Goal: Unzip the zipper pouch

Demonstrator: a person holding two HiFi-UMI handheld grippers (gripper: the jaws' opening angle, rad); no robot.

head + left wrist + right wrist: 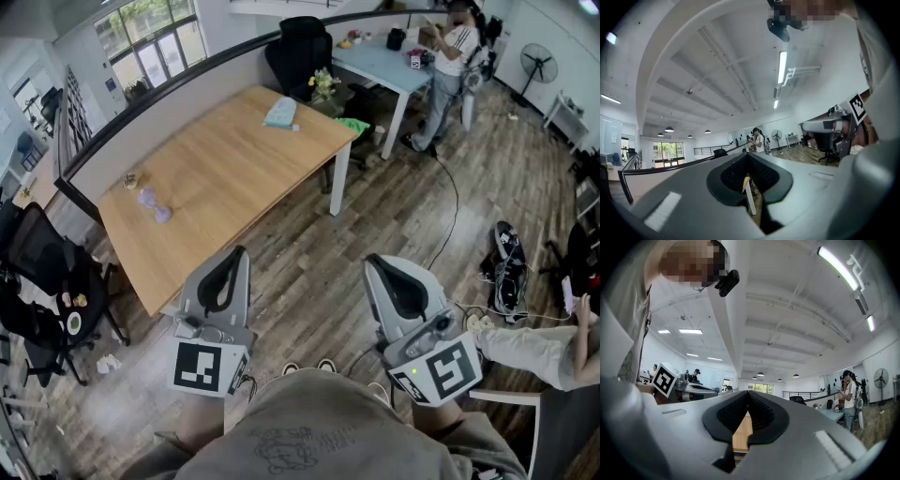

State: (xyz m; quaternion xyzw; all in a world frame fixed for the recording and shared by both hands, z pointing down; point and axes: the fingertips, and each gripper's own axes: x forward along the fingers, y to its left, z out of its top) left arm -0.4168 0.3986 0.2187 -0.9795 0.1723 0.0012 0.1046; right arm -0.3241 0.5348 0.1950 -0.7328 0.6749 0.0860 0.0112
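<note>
A flat light-blue pouch (280,113) lies near the far end of the wooden table (225,178). Both grippers hang over the floor close to my body, well short of the table and the pouch. My left gripper (241,253) is shut with nothing between its jaws; in the left gripper view its black pads (761,174) meet and point up toward the ceiling. My right gripper (373,262) is likewise shut and empty, its pads (761,414) closed in the right gripper view. The pouch appears in neither gripper view.
A purple dumbbell (155,205) and a small object (131,180) sit at the table's left side. Black office chairs (42,267) stand left of it. A person (448,58) stands at a light-blue table (384,67) behind. A bag (508,270) lies on the floor at right.
</note>
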